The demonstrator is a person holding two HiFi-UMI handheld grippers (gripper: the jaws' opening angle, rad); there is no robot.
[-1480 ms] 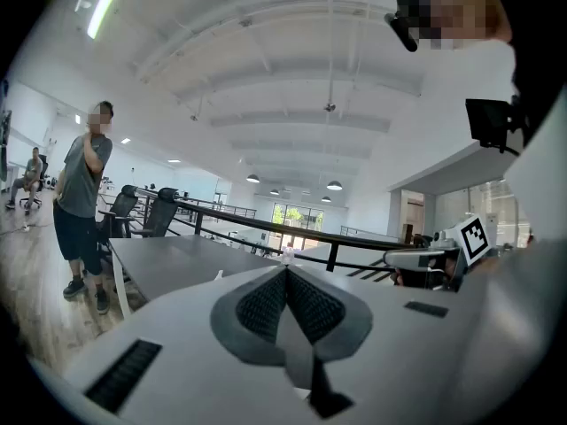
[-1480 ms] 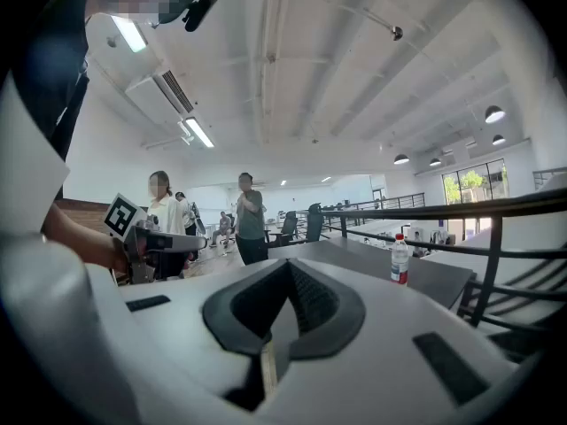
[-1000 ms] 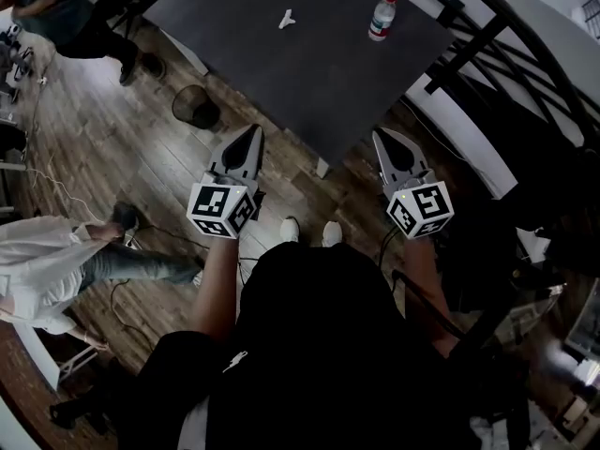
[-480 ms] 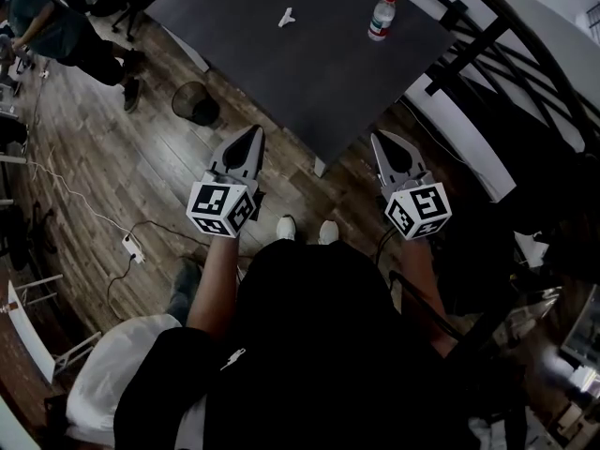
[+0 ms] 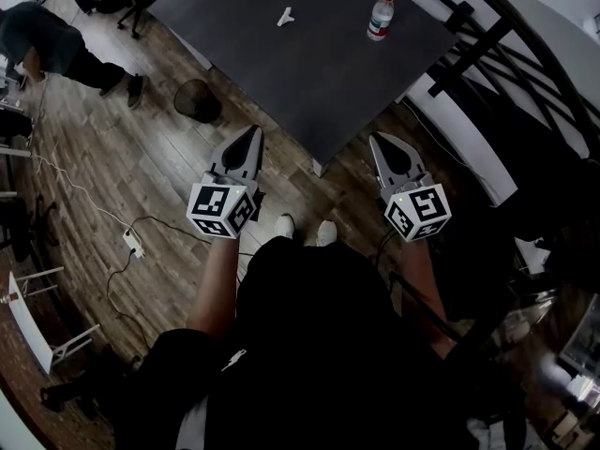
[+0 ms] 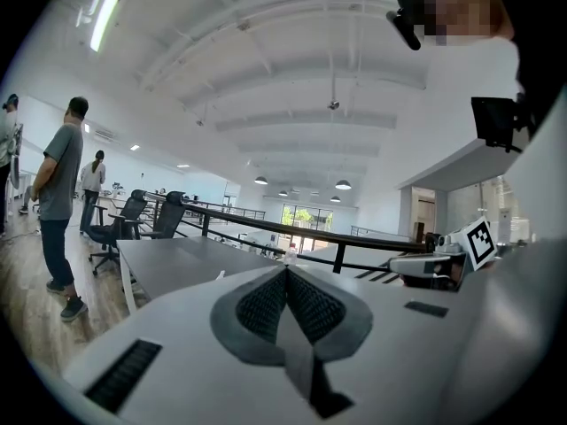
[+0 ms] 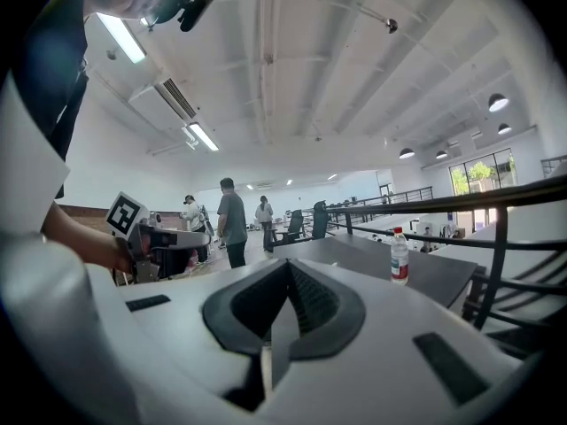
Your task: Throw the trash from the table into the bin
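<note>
The bottle [image 5: 380,17] and a paper scrap [image 5: 287,16] sit on the table [image 5: 309,73], well ahead of both grippers. The bin [image 5: 195,101] stands on the floor just ahead-left of the left gripper [image 5: 253,131]. This and the right gripper [image 5: 379,140] are closed and empty. Arriving with jaws unopened would likely topple the bottle or push the scrap away.

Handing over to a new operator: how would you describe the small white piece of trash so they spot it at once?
Find the big dark grey table. On its far part lies the white scrap, to the left of a plastic bottle. Unlike the upright, red-capped bottle, it is small, low and all white.
</note>
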